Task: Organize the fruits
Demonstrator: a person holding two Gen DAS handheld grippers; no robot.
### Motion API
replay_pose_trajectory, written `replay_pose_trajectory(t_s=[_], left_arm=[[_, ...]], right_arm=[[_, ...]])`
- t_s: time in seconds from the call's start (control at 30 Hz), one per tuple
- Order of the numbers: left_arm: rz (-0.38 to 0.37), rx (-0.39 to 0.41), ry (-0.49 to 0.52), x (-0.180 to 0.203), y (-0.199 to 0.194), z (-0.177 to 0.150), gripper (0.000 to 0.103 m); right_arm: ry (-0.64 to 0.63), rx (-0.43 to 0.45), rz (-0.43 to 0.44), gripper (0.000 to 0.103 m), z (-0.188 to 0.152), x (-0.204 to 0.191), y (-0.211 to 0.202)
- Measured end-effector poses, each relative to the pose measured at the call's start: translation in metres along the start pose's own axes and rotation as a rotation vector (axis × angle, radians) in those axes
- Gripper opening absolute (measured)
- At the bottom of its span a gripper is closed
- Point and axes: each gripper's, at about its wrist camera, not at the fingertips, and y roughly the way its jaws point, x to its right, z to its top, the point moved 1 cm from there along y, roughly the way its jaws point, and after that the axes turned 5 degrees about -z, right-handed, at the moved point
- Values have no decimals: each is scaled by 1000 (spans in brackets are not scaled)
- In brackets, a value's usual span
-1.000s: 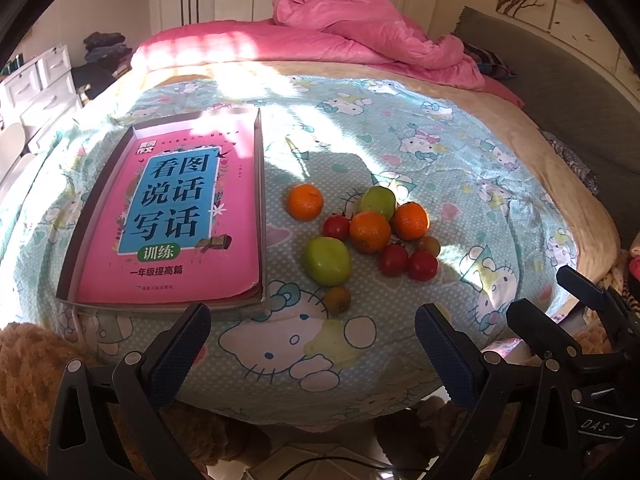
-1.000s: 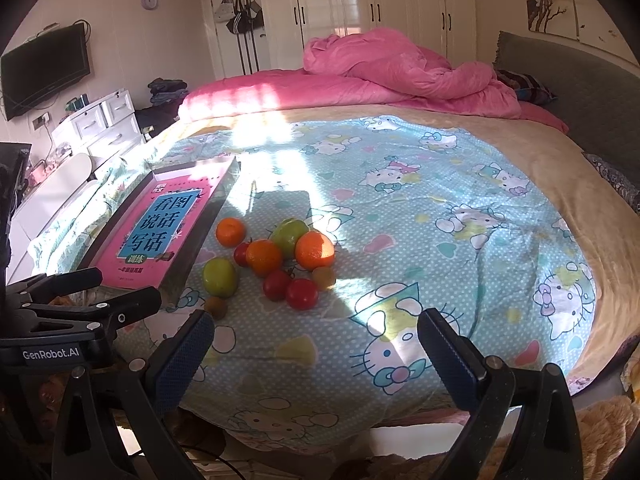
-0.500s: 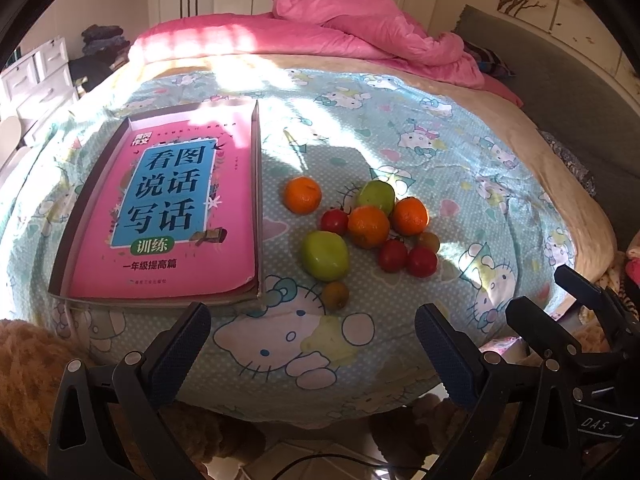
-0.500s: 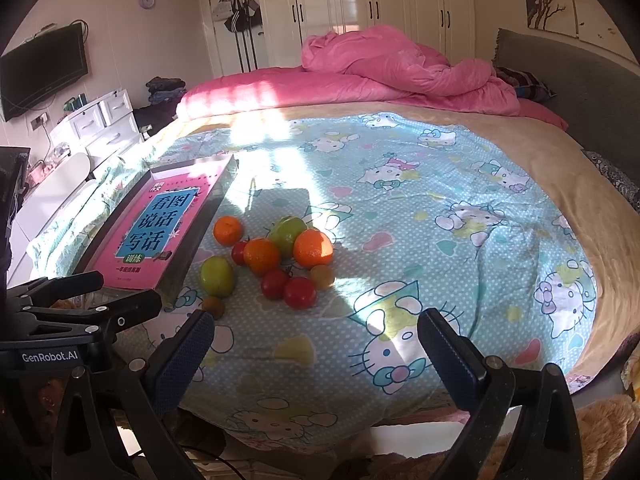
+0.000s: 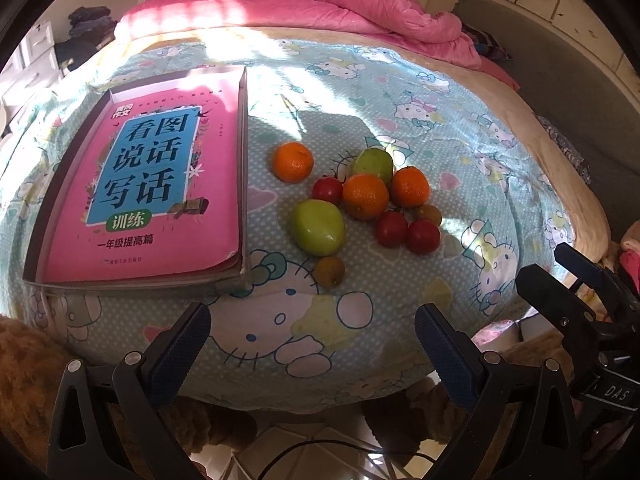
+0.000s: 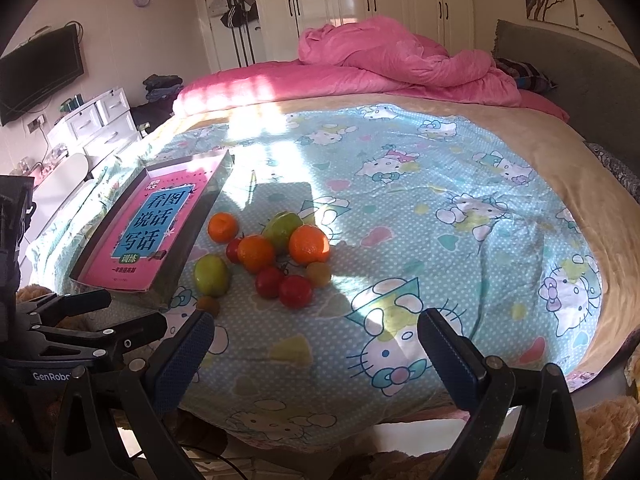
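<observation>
Both tongs were wide open w/ nothing held. Left gripper (image 5: 310, 338) hung off the near edge of the bed (image 5: 400, 92), pads at 7 and 5 o'clock of its view; right gripper (image 6: 316, 346) did the same in its own view. Fruits sat loose on the cartoon-cat sheet (image 5: 280, 320), approx centre of the left view. A lone orange (image 5: 293, 162) lay at 10 o'clock of the pile, apart from the rest. The big green fruit (image 5: 318, 227) was at 7 o'clock, a small brownish fruit (image 5: 329, 271) just below it. Two more oranges (image 5: 365, 196), a second green fruit (image 5: 374, 165) and three red tomatoes (image 5: 423, 236) were bunched, touching. Shallow box (image 5: 243, 160) holding a pink book (image 5: 140, 196) lay at 9 o'clock of the fruit, no fruit in it.
</observation>
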Motion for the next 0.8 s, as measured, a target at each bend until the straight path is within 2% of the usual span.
replay_pose_trajectory(t_s=[0.27, 0.43, 0.7, 0.8], left_arm=[[-26, -29, 33, 10, 12, 0, 101], [-23, -42, 6, 8, 26, 5, 73], [-34, -74, -50, 1, 48, 12, 53], [-30, -89, -56, 2, 56, 13, 52]], right_arm=[[28, -54, 19, 102, 5, 13, 15], [39, -94, 32, 102, 3, 17, 24], [54, -127, 42, 102, 6, 23, 36], [61, -134, 45, 102, 8, 27, 41]])
